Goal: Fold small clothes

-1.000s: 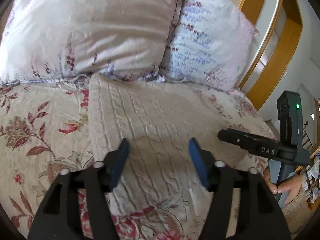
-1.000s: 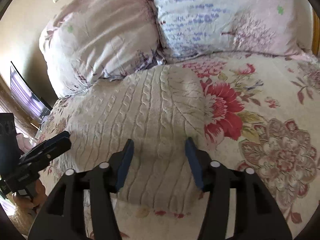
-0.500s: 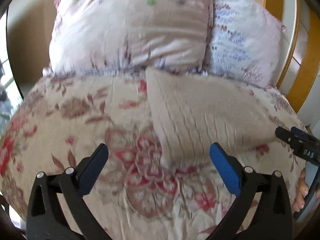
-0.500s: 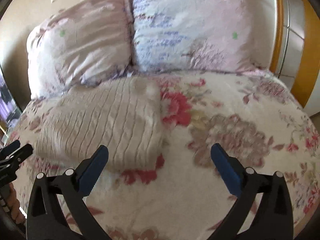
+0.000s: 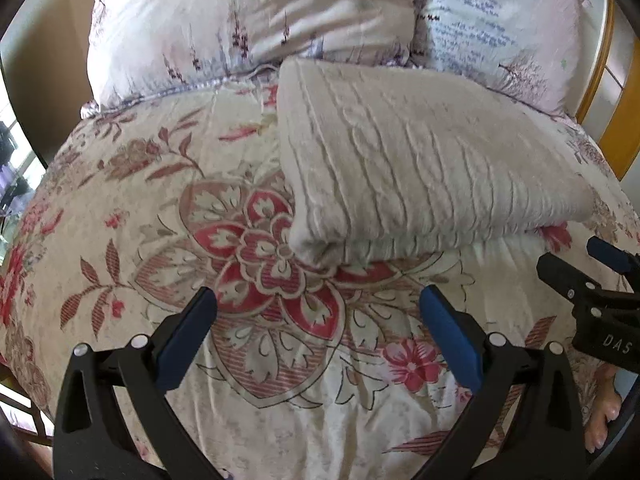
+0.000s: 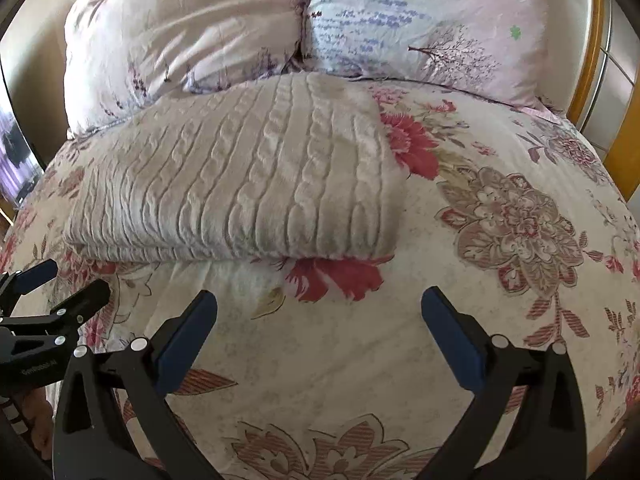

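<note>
Left wrist view shows us the floral bedspread (image 5: pixel 120 208), two pillows (image 5: pixel 248 20) at its head, and the cream cable-knit sweater (image 5: pixel 420 168) lying folded in a thick rectangle just below them. We hold the left gripper (image 5: pixel 318 320) and right gripper (image 6: pixel 320 320) spread wide and empty, short of its near edge. We judge the fold nearly finished; our next move calls for either smoothing it or one last halving.

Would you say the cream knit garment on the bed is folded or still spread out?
Folded: the knit garment lies as a compact rectangle, with stacked layers showing along its near edge.
</note>
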### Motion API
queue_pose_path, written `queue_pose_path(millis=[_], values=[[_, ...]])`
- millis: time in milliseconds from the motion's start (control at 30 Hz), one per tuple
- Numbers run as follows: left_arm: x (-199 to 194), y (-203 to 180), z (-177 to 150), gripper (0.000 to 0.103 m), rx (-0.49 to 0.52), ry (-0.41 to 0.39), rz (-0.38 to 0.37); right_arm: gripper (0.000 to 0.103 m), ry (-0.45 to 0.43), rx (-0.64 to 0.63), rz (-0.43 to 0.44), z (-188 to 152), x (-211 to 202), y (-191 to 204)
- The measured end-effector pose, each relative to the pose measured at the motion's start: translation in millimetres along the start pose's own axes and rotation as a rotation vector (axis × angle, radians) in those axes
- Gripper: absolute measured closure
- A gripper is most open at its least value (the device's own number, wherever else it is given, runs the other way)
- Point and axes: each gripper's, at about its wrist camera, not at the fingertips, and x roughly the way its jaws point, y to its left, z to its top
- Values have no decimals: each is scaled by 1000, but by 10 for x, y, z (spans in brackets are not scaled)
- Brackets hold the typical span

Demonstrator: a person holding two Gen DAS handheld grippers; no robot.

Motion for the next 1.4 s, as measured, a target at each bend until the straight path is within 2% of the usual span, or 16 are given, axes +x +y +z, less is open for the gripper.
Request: queue_pose_path(millis=[167,1400], values=[[36,-6,-18,2,-1,6,7,1,33,-11,-18,-24,63,30],[56,-8,-2,2,-7,7,8,1,27,-21,-23,-34,61,41]])
